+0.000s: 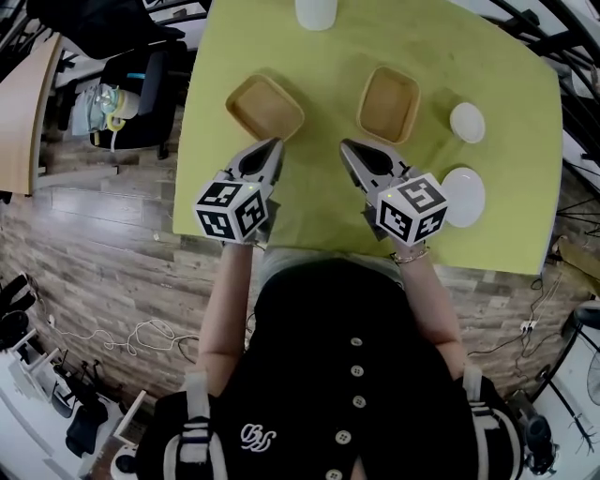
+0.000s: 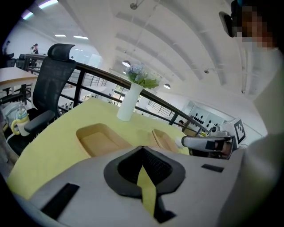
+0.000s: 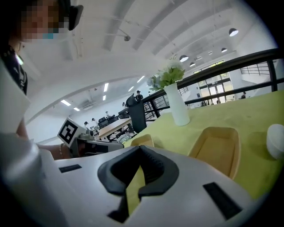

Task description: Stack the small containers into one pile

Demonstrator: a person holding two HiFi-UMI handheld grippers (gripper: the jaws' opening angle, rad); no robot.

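1. Left gripper (image 1: 273, 143): jaws closed tip to tip and empty. It is aimed at the near rim of the left tan container (image 1: 264, 107), just short of it.
2. Right gripper (image 1: 345, 145): also closed and empty, near the right tan container (image 1: 388, 103).
3. The containers sit apart on the green table (image 1: 319, 202), unstacked. Probably one hand is lined up per container; the jaws must open first.
4. Around: a white vase (image 1: 316, 11) at the far edge, and a small white bowl (image 1: 467, 122) and white dish (image 1: 464, 195) to the right. Nothing lies between the containers.
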